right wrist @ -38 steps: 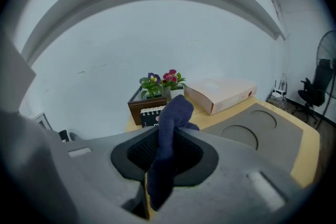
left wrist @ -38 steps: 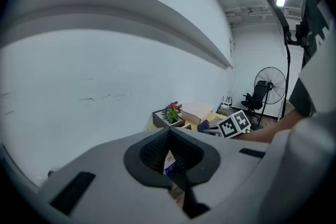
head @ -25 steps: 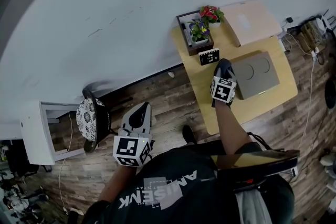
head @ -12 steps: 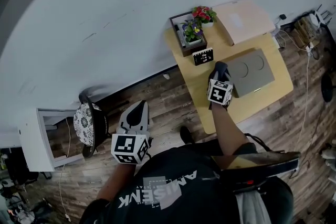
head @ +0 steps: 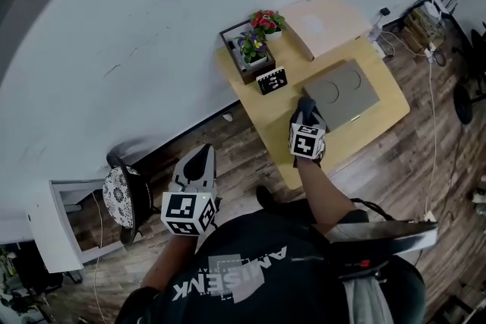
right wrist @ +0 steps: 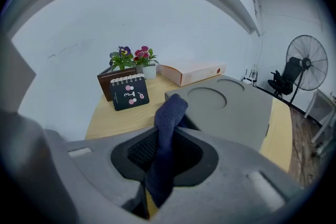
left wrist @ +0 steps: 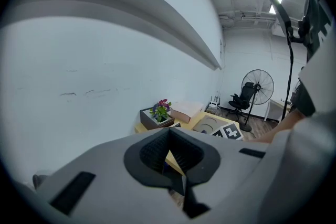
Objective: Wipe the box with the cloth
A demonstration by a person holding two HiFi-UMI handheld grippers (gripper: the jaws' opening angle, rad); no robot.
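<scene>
A flat grey box (head: 343, 93) (right wrist: 231, 110) with two round recesses lies on the small wooden table (head: 281, 129). My right gripper (head: 305, 116) (right wrist: 164, 157) is shut on a dark blue cloth (right wrist: 165, 134), whose free end hangs at the box's near left corner. My left gripper (head: 196, 165) (left wrist: 170, 157) hangs over the floor left of the table, jaws closed together with nothing between them.
On the table stand a dark tray with potted flowers (head: 250, 45) (right wrist: 128, 57), a small desk calendar (head: 271, 80) (right wrist: 128, 93) and a tan flat carton (head: 326, 23) (right wrist: 191, 72). A patterned stool (head: 121, 195) and white shelf (head: 64, 220) are at left. A fan (right wrist: 306, 63) stands right.
The right gripper with the cloth has drawn back along the table toward the box's near left corner. The head view has shifted, so the table sits further left. The left gripper has barely moved.
</scene>
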